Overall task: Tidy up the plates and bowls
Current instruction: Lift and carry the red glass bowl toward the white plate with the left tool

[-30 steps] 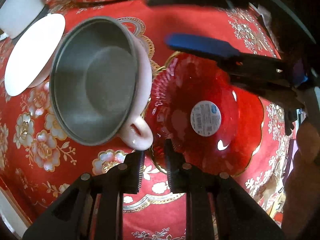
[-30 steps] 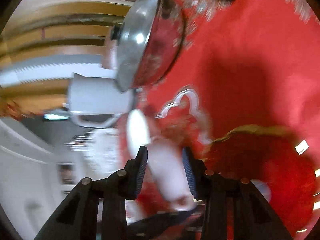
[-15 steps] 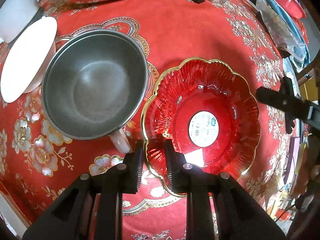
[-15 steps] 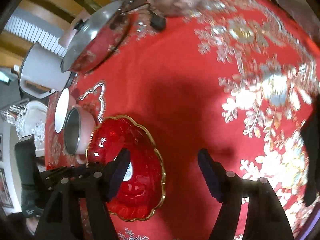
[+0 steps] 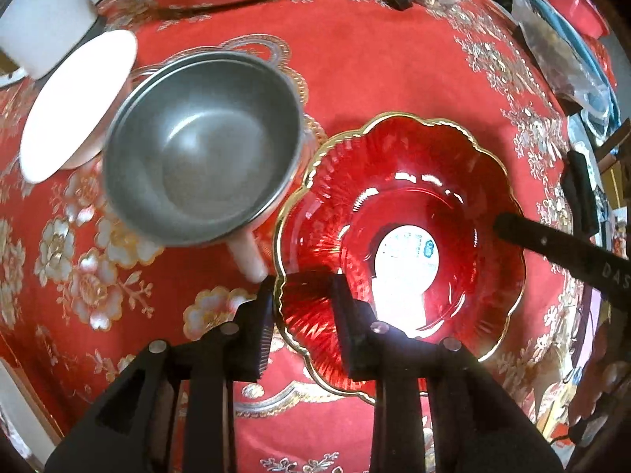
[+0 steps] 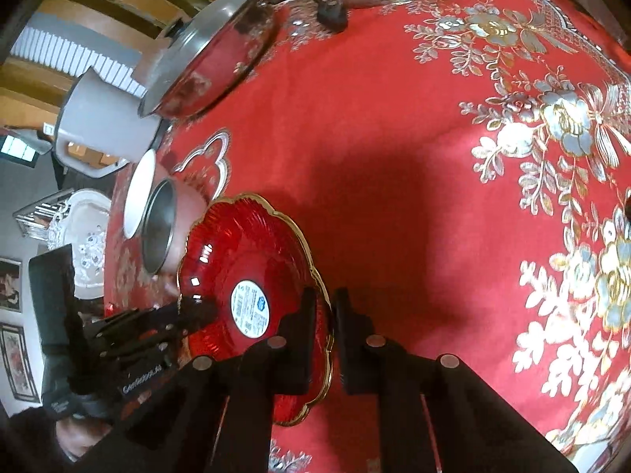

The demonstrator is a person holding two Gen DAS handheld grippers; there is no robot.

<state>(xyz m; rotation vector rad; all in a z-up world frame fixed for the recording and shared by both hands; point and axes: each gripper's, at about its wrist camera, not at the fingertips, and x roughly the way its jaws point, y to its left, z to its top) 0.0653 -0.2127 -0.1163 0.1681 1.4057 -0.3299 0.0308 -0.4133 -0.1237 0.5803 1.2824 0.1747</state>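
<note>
Straddling the red plate [image 5: 398, 205] on the bench [image 6: 394, 126], your left tongs [image 5: 301, 287] and right tongs [image 6: 324, 303] each pinch its rim, pot [image 5: 201, 146] at ten o'clock.

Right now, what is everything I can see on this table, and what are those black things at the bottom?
Tablecloth: one, red with gold and silver flowers, covering the table.
Scalloped plate: one, red glass with gold rim and white sticker, centre.
Steel-lined bowl: one, grey inside, pale pink outside, beside the plate.
White dish: one, behind the bowl.
Glass lid: one, steel-rimmed, far edge.
White pitcher: one, next to the lid.
Left gripper: black, fingers either side of the plate's near rim.
Right gripper: black, fingers either side of the opposite rim.
</note>
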